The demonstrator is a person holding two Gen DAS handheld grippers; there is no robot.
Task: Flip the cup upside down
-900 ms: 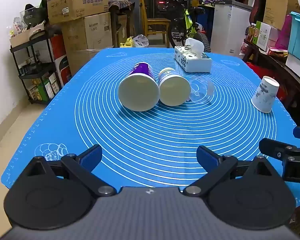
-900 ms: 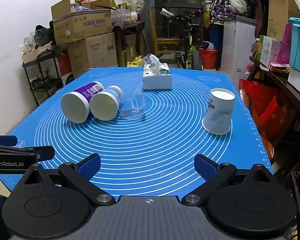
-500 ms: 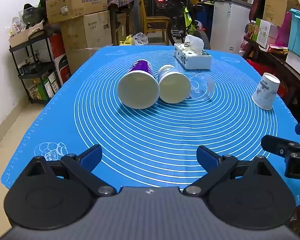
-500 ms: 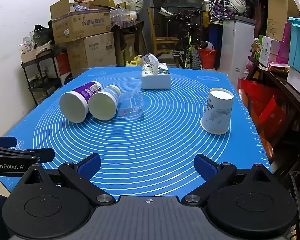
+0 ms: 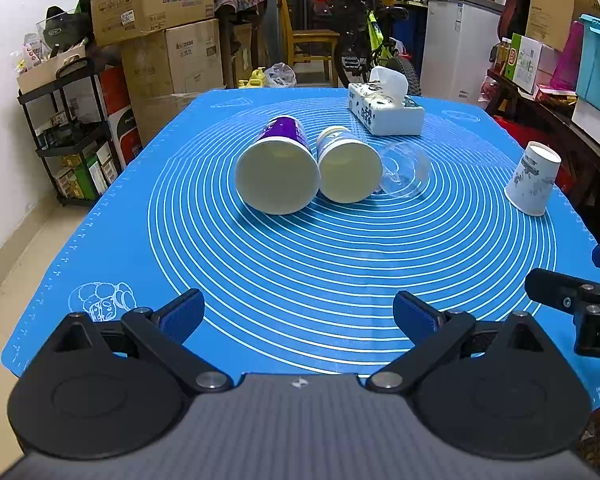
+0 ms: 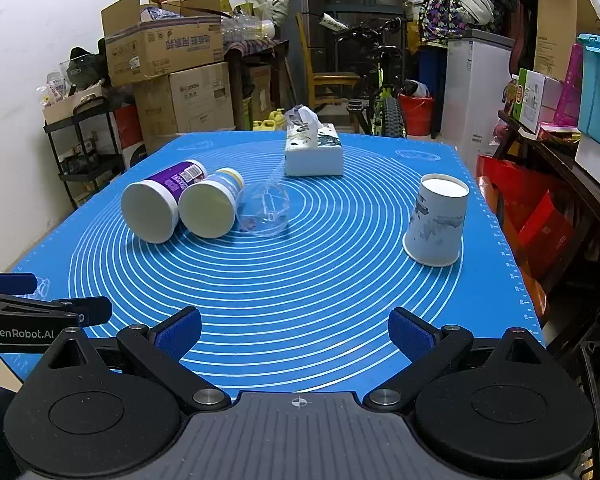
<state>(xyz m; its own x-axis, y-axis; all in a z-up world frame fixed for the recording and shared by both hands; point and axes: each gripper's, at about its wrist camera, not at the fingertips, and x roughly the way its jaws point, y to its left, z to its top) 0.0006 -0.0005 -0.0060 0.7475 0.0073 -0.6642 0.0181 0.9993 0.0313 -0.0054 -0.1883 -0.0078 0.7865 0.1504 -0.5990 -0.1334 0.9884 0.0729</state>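
Observation:
A white paper cup (image 6: 436, 222) with a grey print stands upside down on the blue mat (image 6: 300, 280) at the right; it also shows in the left wrist view (image 5: 532, 178). A purple cup (image 5: 278, 164), a yellow-white cup (image 5: 348, 164) and a clear plastic cup (image 5: 404, 168) lie on their sides mid-mat, touching in a row. My left gripper (image 5: 298, 314) is open and empty over the mat's near edge. My right gripper (image 6: 294, 330) is open and empty, near the front edge, well short of the paper cup.
A tissue box (image 6: 314, 154) sits at the far middle of the mat. Boxes and a black shelf (image 5: 72, 128) stand left of the table. A dark side table (image 6: 560, 168) with boxes runs along the right. A bicycle (image 5: 364, 40) stands behind.
Both grippers have drifted slightly; the view of the cups shifted a little. The cups have not moved.

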